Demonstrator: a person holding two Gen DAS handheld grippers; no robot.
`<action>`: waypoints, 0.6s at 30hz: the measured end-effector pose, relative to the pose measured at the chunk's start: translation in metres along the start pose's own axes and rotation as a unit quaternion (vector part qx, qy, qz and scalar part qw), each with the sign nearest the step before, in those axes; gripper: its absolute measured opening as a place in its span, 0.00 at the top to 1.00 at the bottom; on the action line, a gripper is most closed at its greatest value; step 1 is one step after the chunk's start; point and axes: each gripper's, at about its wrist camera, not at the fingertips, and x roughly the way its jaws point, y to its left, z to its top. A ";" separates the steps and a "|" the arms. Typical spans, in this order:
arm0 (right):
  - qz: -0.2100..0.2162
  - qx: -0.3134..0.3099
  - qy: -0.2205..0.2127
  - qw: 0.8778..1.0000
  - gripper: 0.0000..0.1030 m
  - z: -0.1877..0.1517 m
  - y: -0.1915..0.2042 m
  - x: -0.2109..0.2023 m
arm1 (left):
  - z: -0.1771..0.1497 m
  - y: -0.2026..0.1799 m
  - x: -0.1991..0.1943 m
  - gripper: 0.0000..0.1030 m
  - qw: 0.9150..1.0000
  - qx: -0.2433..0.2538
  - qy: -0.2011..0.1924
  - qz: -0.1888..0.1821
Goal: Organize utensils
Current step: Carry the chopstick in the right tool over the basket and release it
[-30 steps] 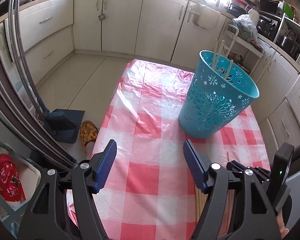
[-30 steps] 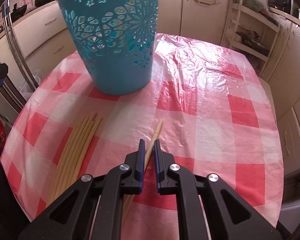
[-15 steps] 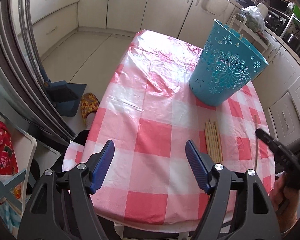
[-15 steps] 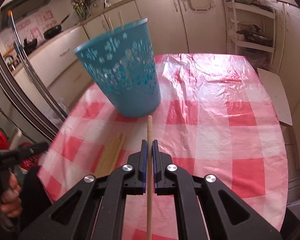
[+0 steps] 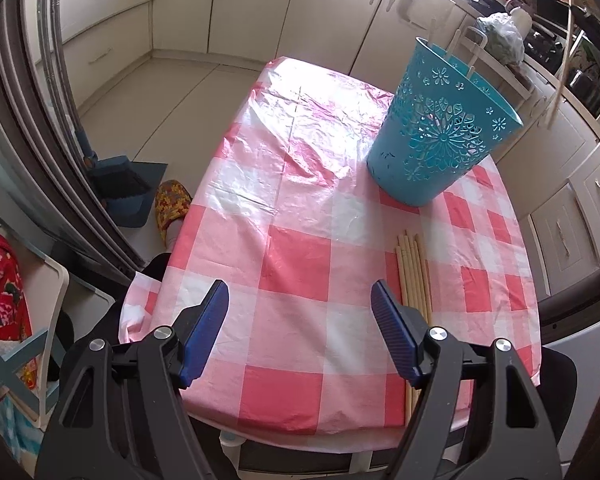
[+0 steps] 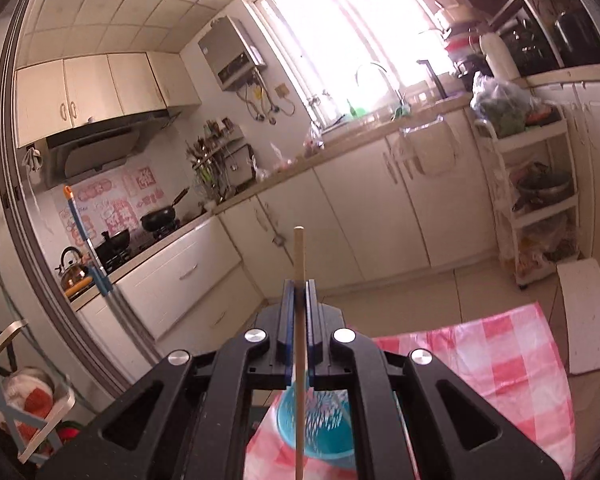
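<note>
Pink-and-white checked plastic covers the table under my left gripper. I note its blue-padded jaws standing wide apart above the near edge of the cloth, with nothing between them.

Just right of the right-hand pad lies a bundle of wooden chopsticks, side by side on the cloth, running from the near table edge toward the basket; their near ends are hidden behind the gripper frame.

Further back on the right stands the turquoise perforated basket, upright on the cloth, apart from the bundle. A few pale sticks project above its rim.

Higher and further right, a single chopstick hangs in the air above the basket's right side, tilted slightly off vertical. What carries it is outside the left view.

In the right wrist view, my right gripper is clamped on that single chopstick: the pads are pressed against the shaft, which passes between them, its tip standing above the jaws and its lower length crossing the frame. Below, through the gripper frame, I see the basket's open mouth, with the stick's lower part across it. Whether the lower end has entered the basket I cannot tell.
</note>
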 end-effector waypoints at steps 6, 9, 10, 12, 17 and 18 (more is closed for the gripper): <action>-0.086 -0.032 -0.027 0.995 0.94 -0.021 -0.005 0.049 | -0.001 0.002 -0.002 0.31 1.000 -0.007 -0.001 0.004; -0.103 -0.040 0.005 0.994 0.94 -0.045 -0.015 0.064 | -0.001 0.003 -0.005 0.31 1.000 -0.004 -0.006 0.008; -0.106 -0.042 0.015 0.993 0.94 -0.052 -0.018 0.066 | -0.002 0.003 -0.007 0.30 1.000 -0.004 -0.008 0.008; -0.107 -0.046 0.032 0.993 0.94 -0.064 -0.019 0.066 | -0.002 0.004 -0.010 0.30 1.000 -0.008 -0.010 0.007; -0.096 -0.067 0.043 0.992 0.92 -0.078 -0.011 0.035 | -0.005 0.004 -0.020 0.29 1.000 -0.010 -0.017 0.004; -0.093 -0.072 0.041 0.992 0.90 -0.081 -0.008 0.025 | -0.005 0.004 -0.022 0.29 1.000 -0.010 -0.019 0.003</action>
